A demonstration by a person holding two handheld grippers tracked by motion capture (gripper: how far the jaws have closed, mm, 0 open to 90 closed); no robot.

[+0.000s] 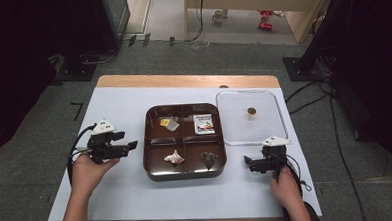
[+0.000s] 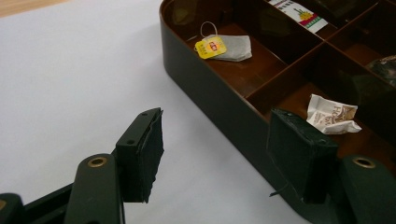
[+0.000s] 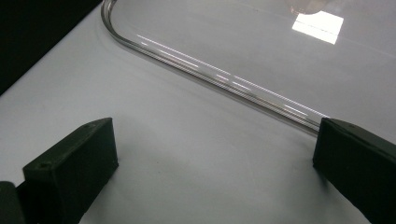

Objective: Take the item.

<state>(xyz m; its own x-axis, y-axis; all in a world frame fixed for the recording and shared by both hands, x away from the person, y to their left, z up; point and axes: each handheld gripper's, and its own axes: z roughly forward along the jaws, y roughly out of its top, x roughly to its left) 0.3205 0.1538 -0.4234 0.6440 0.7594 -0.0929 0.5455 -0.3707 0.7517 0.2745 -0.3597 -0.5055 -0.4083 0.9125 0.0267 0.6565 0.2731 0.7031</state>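
A dark brown four-compartment tray sits mid-table. It holds a tea bag with a yellow tag, a printed packet, a crumpled white wrapper and a dark heart-shaped piece. My left gripper is open just left of the tray, with nothing between its jaws. In the left gripper view, the left gripper faces the tray wall, with the tea bag and wrapper beyond. My right gripper is open, empty, right of the tray.
A clear lid with a small gold knob lies flat at the back right; its rim runs just ahead of the right gripper. The white table cover ends near the person's forearms.
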